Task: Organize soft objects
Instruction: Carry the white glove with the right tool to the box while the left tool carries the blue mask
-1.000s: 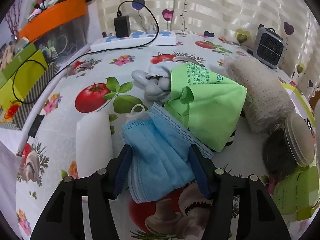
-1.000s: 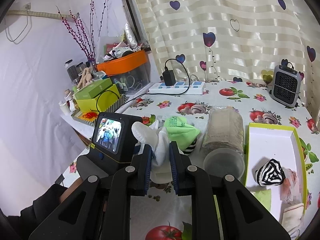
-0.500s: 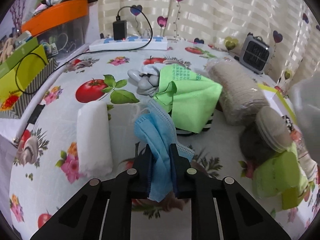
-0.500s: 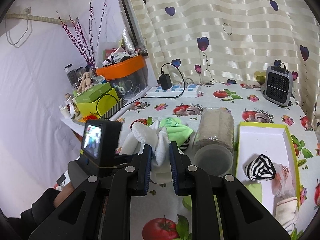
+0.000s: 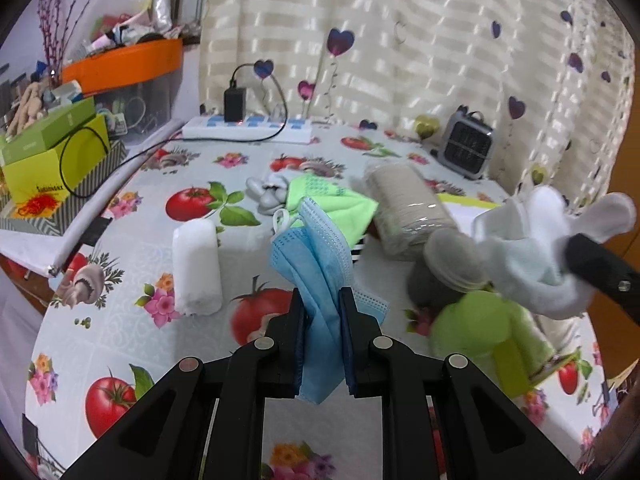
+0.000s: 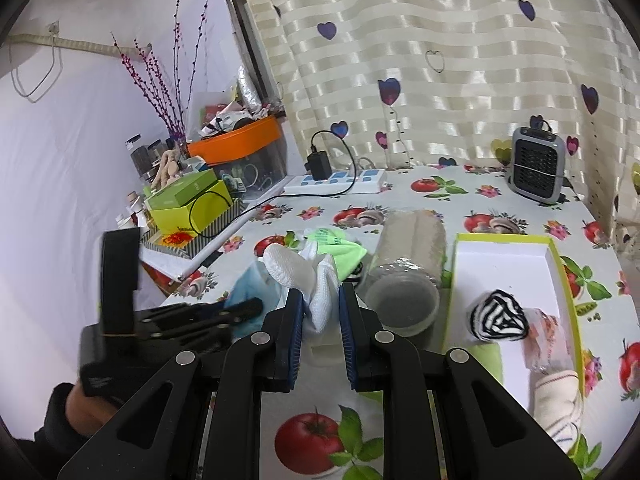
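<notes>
Blue face mask (image 5: 320,264) crumpled, clamped by left gripper (image 5: 323,300), white sock (image 6: 320,280), possibly paired, pinched in right gripper (image 6: 320,300), yellow-green tray (image 6: 560,264) fully seen only from right wrist.

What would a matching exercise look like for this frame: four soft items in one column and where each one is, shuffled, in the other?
Items:
1. blue face mask
2. white socks
3. striped sock ball
4. green cloth

Places:
A. inside the yellow-rimmed box
B. clamped in the right gripper
C. lying on the tablecloth beside the wrapped beige roll
D. clamped in the left gripper

Pairs: 1-D, 2-B, 3-A, 4-C
</notes>
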{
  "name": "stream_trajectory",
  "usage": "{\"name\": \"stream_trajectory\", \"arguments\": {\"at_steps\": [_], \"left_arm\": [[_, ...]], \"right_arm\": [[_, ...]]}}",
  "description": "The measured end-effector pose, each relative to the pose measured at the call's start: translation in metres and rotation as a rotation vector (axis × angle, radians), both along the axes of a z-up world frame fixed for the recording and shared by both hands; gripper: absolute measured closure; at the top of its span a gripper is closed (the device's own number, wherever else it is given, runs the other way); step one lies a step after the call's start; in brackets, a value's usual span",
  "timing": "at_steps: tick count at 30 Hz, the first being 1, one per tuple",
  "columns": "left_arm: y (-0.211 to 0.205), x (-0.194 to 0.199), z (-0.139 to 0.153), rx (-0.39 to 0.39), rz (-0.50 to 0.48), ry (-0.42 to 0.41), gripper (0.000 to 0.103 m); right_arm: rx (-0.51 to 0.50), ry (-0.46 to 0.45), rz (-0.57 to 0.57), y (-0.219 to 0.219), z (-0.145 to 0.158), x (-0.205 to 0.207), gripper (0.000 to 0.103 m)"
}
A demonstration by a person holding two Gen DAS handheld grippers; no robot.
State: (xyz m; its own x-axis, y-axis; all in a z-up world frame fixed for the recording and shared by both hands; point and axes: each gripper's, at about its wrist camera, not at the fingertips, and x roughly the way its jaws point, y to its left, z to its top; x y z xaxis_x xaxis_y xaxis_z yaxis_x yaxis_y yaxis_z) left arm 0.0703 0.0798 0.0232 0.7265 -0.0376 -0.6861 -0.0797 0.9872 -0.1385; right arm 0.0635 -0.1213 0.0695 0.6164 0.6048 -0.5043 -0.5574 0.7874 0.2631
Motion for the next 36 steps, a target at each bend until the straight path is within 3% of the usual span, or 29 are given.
{"name": "stream_trajectory", "arguments": {"at_steps": [16,36], "left_arm": [[-0.024,-0.033,0.036,-0.048,-0.087,-0.088,0.088],[-0.092,-0.019,0.068,-0.050,-0.254,-0.149,0.088]], "right_arm": [[0.029,-0.008,-0.057,-0.042,0.005,-0.012,0.085],[0.055,-0.013,-0.203,-0.104,0.008,-0.003,0.085]]}}
